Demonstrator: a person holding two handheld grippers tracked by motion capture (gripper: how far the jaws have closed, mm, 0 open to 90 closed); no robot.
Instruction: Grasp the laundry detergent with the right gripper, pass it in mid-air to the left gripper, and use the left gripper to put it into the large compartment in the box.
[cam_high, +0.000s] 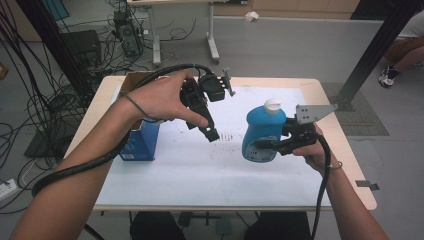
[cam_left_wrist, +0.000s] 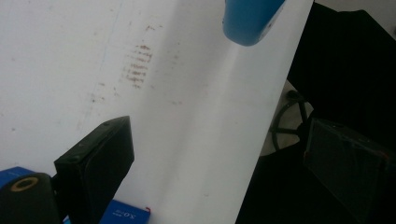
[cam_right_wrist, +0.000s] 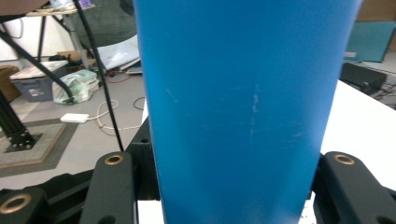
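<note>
A: where's the blue bottle (cam_high: 263, 134) right now?
B: lifted off the white bench (cam_high: 200, 165), right gripper (cam_high: 280, 142) fingers clamped on its body. Left gripper (cam_high: 210, 131) hangs near the blue box (cam_high: 141, 141), fingers spread, nothing in them.

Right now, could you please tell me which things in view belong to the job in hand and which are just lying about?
In the job:
- blue detergent bottle, clamped in the right gripper
- left gripper, jaws open, held above the table

Lying about:
- blue carton
- brown cardboard box
</note>
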